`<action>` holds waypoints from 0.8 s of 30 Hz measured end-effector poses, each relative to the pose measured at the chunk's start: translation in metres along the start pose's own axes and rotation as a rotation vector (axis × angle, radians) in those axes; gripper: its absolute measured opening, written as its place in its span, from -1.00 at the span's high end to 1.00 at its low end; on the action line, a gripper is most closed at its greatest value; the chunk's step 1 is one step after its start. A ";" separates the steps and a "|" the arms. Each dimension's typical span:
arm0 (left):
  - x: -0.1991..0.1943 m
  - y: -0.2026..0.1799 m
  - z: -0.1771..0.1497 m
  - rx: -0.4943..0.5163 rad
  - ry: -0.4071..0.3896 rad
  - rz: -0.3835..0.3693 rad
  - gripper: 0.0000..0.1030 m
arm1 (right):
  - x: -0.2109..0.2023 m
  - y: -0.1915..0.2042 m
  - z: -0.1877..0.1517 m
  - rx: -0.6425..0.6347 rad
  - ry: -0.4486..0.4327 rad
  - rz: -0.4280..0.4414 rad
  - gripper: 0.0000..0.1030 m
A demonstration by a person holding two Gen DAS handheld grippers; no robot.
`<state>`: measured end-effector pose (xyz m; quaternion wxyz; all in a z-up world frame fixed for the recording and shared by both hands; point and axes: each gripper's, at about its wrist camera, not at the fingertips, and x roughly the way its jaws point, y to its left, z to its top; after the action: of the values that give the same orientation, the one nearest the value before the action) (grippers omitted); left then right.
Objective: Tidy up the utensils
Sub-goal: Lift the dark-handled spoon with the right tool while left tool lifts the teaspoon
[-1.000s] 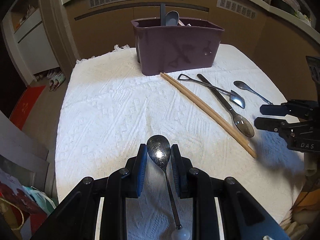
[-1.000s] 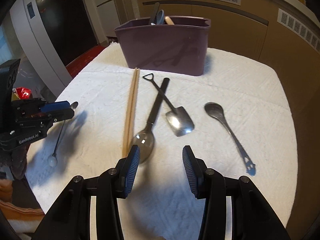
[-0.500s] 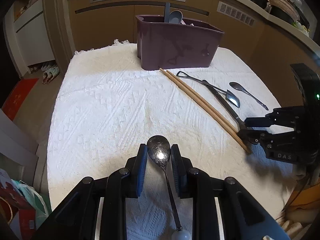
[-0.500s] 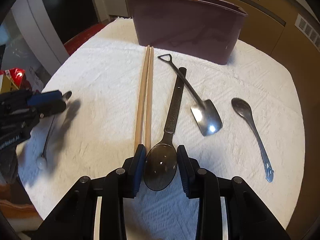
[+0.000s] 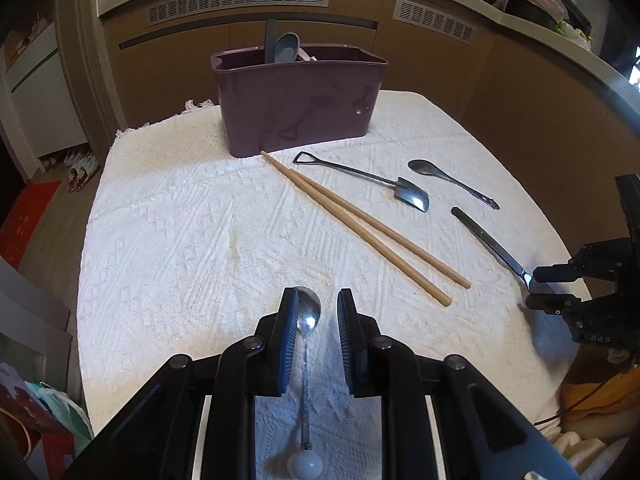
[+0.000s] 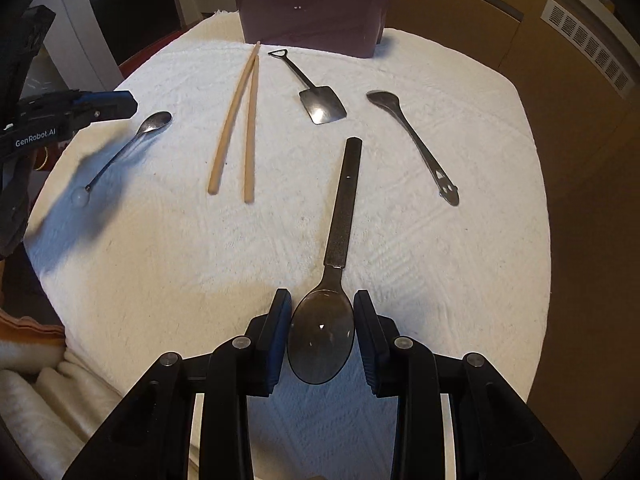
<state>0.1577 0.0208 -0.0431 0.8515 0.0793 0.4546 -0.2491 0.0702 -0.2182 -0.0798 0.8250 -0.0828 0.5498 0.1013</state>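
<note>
— White textured cloth over the table (image 6: 500,240), plum caddy (image 6: 312,12) at the far edge. Where's the big spoon?

— The dark-handled spoon (image 6: 322,332) has its bowl pinched between the right gripper (image 6: 322,336) pads; its handle runs straight ahead toward the caddy, just right of the chopsticks (image 6: 240,128).

— And the left?

— The left gripper (image 5: 316,332) brackets the ball-ended teaspoon (image 5: 308,312), bowl far, ball near. Its jaws are closing; one pad touches, the other stands apart.

— So which is nearer the caddy?

— Neither clearly; both spoons point at it lengthwise.
</note>
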 end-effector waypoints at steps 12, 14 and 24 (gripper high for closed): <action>0.005 0.009 -0.016 0.016 0.098 0.043 0.23 | 0.017 -0.021 0.043 0.110 -0.076 -0.016 0.34; 0.006 0.010 -0.016 0.020 0.107 0.053 0.12 | 0.025 -0.021 0.044 0.121 -0.072 -0.006 0.34; 0.055 0.001 0.007 0.049 0.200 0.033 0.57 | 0.028 -0.021 0.039 0.107 -0.094 -0.018 0.35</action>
<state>0.1889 0.0002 -0.0838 0.8037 0.1318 0.5297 -0.2370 0.1209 -0.2261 -0.0900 0.8539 -0.0387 0.5145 0.0679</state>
